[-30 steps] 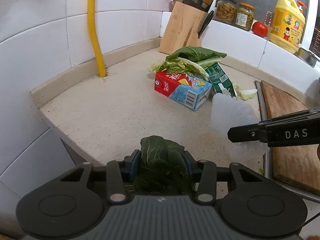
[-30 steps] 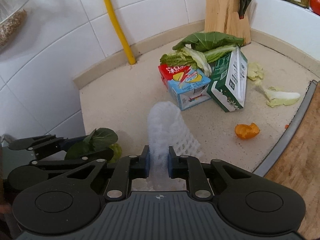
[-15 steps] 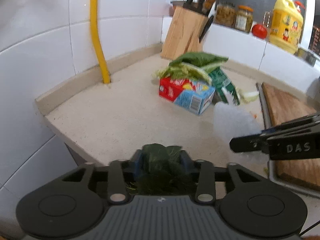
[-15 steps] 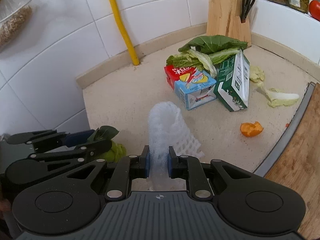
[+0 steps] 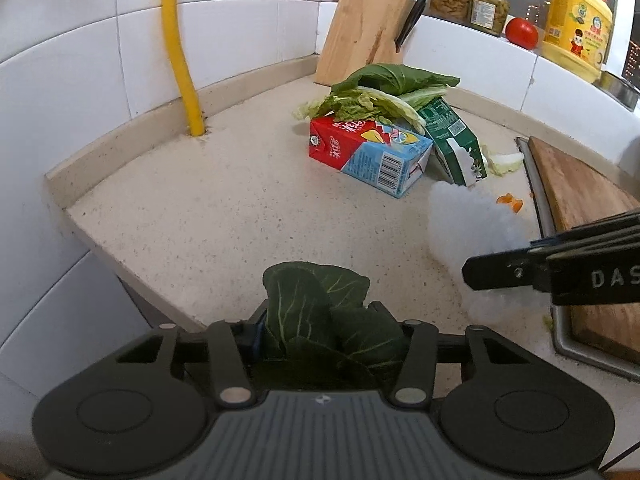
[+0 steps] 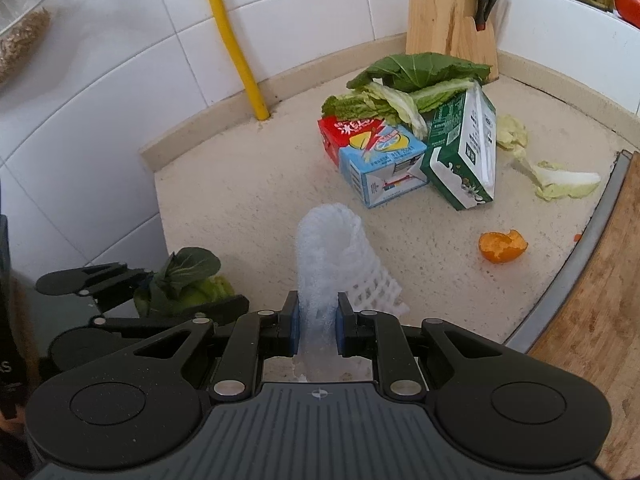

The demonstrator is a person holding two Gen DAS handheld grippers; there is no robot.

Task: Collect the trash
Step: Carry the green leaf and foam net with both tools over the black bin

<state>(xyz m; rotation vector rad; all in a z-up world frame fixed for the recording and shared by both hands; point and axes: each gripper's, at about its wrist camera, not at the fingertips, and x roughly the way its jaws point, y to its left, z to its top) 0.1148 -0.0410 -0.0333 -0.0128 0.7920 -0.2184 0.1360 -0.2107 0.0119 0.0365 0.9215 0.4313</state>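
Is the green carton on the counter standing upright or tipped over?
Tipped. The green carton leans on the red and blue carton, one lower corner on the counter, with cabbage leaves draped over both.

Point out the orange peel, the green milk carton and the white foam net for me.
orange peel (image 6: pixel 502 245), right wrist view, middle of the peel.
green milk carton (image 6: pixel 466 160), right wrist view, its side panel.
white foam net (image 6: pixel 332 248), right wrist view, upper mesh above the jaws.

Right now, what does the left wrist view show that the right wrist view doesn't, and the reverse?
Left wrist only: the yellow detergent bottle on the ledge.
Right wrist only: the bag of grain at the upper left.
Both: the red-and-blue carton, the green carton, the orange peel, the left tongs holding greens, and the right tongs holding foam net.
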